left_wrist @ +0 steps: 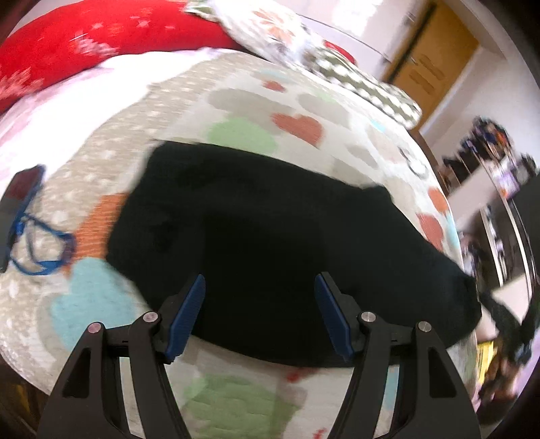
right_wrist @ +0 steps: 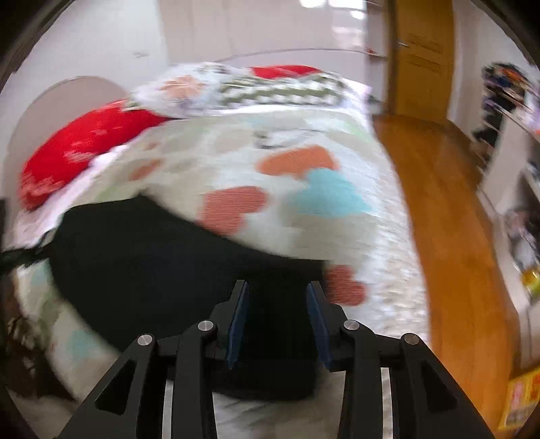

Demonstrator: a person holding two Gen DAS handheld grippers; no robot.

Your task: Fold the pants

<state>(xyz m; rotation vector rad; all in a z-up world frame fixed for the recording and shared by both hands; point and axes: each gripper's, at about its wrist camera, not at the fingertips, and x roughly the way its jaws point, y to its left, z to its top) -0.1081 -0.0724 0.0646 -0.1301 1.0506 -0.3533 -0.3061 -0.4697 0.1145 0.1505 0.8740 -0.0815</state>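
Observation:
Black pants (left_wrist: pixel 263 236) lie folded in a flat pile on a bed with a heart-patterned cover (left_wrist: pixel 243 111). My left gripper (left_wrist: pixel 259 287) is open and empty, hovering over the near edge of the pants. In the right wrist view the pants (right_wrist: pixel 162 270) lie at the lower left. My right gripper (right_wrist: pixel 277 292) is open and empty above the pants' right end. Both views are motion-blurred.
A red pillow (left_wrist: pixel 84 40) and patterned pillows (left_wrist: pixel 280 30) lie at the head of the bed. A dark device with a blue strap (left_wrist: pixel 30 216) lies on the cover at left. A wooden floor (right_wrist: pixel 449 236) and a door (right_wrist: pixel 422 57) are right of the bed.

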